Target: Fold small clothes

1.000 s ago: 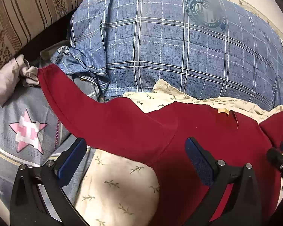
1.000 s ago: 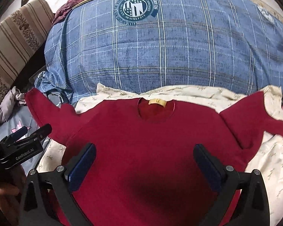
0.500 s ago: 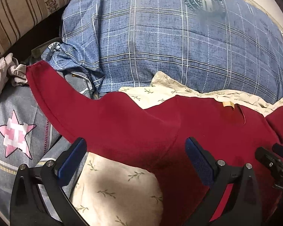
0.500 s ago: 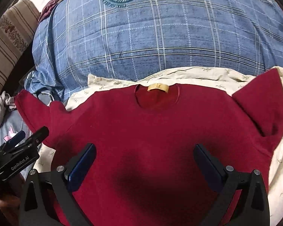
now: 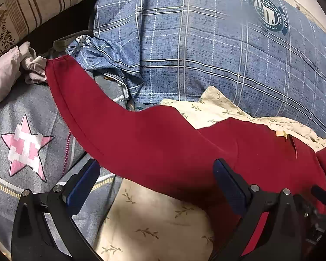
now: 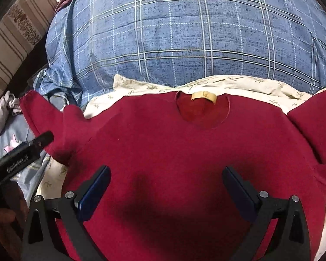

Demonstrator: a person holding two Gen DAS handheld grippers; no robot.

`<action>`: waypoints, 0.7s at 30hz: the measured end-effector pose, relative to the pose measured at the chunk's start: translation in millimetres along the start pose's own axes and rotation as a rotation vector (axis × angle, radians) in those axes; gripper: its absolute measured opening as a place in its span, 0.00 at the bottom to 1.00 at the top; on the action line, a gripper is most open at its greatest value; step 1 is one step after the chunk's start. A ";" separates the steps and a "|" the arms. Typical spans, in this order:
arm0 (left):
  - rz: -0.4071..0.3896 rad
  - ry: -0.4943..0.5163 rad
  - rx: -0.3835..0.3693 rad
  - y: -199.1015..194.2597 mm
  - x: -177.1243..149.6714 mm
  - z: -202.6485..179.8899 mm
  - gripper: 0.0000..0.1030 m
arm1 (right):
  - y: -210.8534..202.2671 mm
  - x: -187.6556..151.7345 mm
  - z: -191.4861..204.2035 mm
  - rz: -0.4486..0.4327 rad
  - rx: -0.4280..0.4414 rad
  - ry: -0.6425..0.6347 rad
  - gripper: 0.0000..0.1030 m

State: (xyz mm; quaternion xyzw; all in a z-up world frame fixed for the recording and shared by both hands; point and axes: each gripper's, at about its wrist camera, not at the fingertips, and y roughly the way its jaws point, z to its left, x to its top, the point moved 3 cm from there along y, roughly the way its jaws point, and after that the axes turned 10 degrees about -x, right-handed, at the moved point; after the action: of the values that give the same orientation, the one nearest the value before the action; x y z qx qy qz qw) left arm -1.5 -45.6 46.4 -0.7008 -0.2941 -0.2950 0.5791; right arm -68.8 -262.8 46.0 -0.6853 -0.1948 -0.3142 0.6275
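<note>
A dark red long-sleeved shirt (image 6: 163,143) lies flat, front up, on a cream leaf-print sheet (image 6: 245,84), with a yellow neck label (image 6: 203,97) at the far side. Its left sleeve (image 5: 110,121) stretches out to the far left; its right sleeve (image 6: 310,128) lies folded back at the right. My left gripper (image 5: 156,180) is open and empty, low over the sleeve near the armpit. It also shows in the right wrist view (image 6: 30,148). My right gripper (image 6: 166,184) is open and empty over the shirt's lower body.
A big blue plaid quilt (image 6: 184,39) is heaped behind the shirt. A grey cover with a pink star (image 5: 26,145) lies at the left, with a pale crumpled cloth (image 5: 13,67) and a striped floral cushion (image 5: 30,6) beyond it.
Both grippers have moved forward and lower over the shirt, so it looks larger. Both stay open. The shirt has not moved.
</note>
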 end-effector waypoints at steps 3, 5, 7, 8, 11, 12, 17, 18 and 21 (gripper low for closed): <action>0.003 0.004 0.001 1.5 1.1 0.1 1.00 | 0.0 -0.6 1.6 -0.001 -0.005 -0.005 0.98; 0.003 0.003 0.004 2.0 1.5 0.8 1.00 | -0.5 0.2 0.4 -0.004 -0.001 0.005 0.98; 0.004 -0.001 0.003 2.0 2.4 2.1 1.00 | -0.2 1.0 -0.1 -0.002 0.004 0.011 0.98; 0.003 -0.002 0.004 2.0 2.7 2.7 1.00 | 0.4 1.1 0.0 0.002 0.007 0.012 0.98; 0.003 -0.006 0.010 2.4 3.4 4.4 1.00 | 1.0 0.7 1.6 0.004 0.007 0.009 0.98; 0.004 -0.007 0.011 2.8 3.8 4.9 1.00 | 1.3 0.4 2.4 0.005 0.008 0.007 0.98; 0.004 -0.011 0.014 3.1 4.5 6.9 1.00 | 4.1 -0.7 5.7 0.012 0.011 -0.001 0.98; 0.004 -0.013 0.015 3.2 4.6 7.5 1.00 | 4.3 -1.0 6.4 0.014 0.012 -0.001 0.98; 0.002 -0.023 0.019 3.5 5.9 11.0 1.00 | 6.5 -2.2 7.2 0.024 0.015 -0.004 0.98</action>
State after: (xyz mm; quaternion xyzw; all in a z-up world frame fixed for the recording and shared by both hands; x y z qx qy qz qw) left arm 5.8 -34.9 46.9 -0.6988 -0.3030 -0.2835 0.5827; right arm -64.8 -256.4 39.6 -0.6834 -0.1902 -0.3039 0.6360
